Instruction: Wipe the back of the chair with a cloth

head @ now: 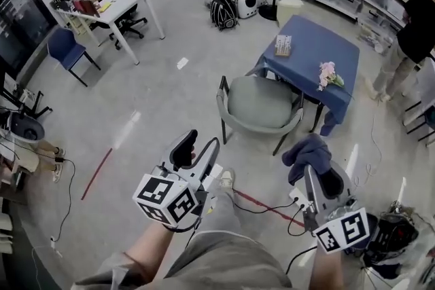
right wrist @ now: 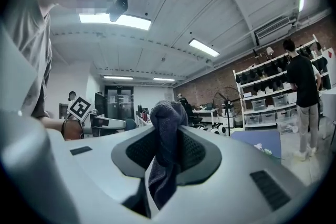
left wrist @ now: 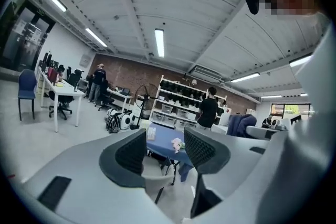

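Right hand-held gripper [right wrist: 165, 150] is clamped on a bunched dark blue-grey cloth [head: 307, 153] at the near right, while the left hand-held gripper [left wrist: 164, 150] holds its jaws apart and empty. Farther off stands the grey padded chair with a curved back [head: 262, 105], well apart from both and just beside the blue-covered tabletop [head: 312, 44].

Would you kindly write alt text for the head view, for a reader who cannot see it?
Seen from above, the right gripper holds a dark blue cloth and the left gripper is open and empty, both short of a grey chair beside a blue table.
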### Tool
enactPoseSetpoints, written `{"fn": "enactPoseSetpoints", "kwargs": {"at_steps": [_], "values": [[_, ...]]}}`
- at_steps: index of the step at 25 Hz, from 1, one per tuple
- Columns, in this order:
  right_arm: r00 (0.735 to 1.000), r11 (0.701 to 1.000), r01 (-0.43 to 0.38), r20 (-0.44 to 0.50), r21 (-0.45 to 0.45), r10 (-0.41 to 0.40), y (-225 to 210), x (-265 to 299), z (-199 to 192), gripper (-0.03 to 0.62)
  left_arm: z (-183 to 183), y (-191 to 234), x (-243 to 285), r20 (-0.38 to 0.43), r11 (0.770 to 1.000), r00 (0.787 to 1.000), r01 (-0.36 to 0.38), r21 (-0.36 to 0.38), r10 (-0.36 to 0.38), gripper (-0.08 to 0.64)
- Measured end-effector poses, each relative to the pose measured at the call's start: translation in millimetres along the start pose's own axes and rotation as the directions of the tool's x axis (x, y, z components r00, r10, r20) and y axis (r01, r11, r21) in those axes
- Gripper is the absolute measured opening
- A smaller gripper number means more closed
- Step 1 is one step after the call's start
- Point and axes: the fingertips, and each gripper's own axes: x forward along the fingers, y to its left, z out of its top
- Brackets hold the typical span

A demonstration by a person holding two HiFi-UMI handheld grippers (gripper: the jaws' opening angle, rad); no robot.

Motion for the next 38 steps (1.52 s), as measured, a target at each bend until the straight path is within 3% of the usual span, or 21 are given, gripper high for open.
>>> {"fn": "enactPoseSetpoints", "kwargs": {"at_steps": [6,11,17,23,27,31,36,38], "values": [[0.995,1.000,0.026,-0.099,-0.001,-0.026,-44.7,101.7,-24.9,0.110,-2.5,66.5,82.2,-0.104,0.995,0.995,-0.008,-0.104,-0.003,0.232],[0.983,1.000,0.009,-0.182,-0.024,-0.013,-78.3,189.3,-50.2,0.109,-22.1,122.7,148.2,-0.212,0.982,0.977,-0.031,-0.184,-0.009,0.238],[0.963,0.999,-0.046,-0.266,-0.022,0.039,-111.2,283.9,-90.3,0.109,-65.6,173.9,216.8,-0.348,0.947,0.936,-0.068,-0.315,-0.049,0.244],[0.935,0.992,-0.120,-0.339,-0.033,0.102,-122.1,350.7,-137.4,0.107,-121.0,207.9,251.9,-0.477,0.940,0.878,-0.122,-0.320,-0.048,0.244],[0.909,0.980,-0.191,-0.386,-0.053,0.157,-132.6,379.2,-176.2,0.107,-151.3,222.5,267.1,-0.518,0.892,0.855,-0.203,-0.404,-0.040,0.249],[0.874,0.971,-0.239,-0.434,0.009,0.219,-140.2,399.4,-215.5,0.107,-177.6,233.3,274.9,-0.557,0.869,0.831,-0.276,-0.411,0.001,0.255],[0.809,0.940,-0.333,-0.491,0.070,0.323,-136.5,420.6,-261.3,0.107,-208.7,243.7,278.3,-0.606,0.834,0.794,-0.366,-0.413,0.048,0.256],[0.778,0.925,-0.371,-0.514,0.088,0.361,-134.0,428.7,-279.9,0.107,-222.4,248.3,280.7,-0.618,0.798,0.783,-0.415,-0.437,0.069,0.258]]}}
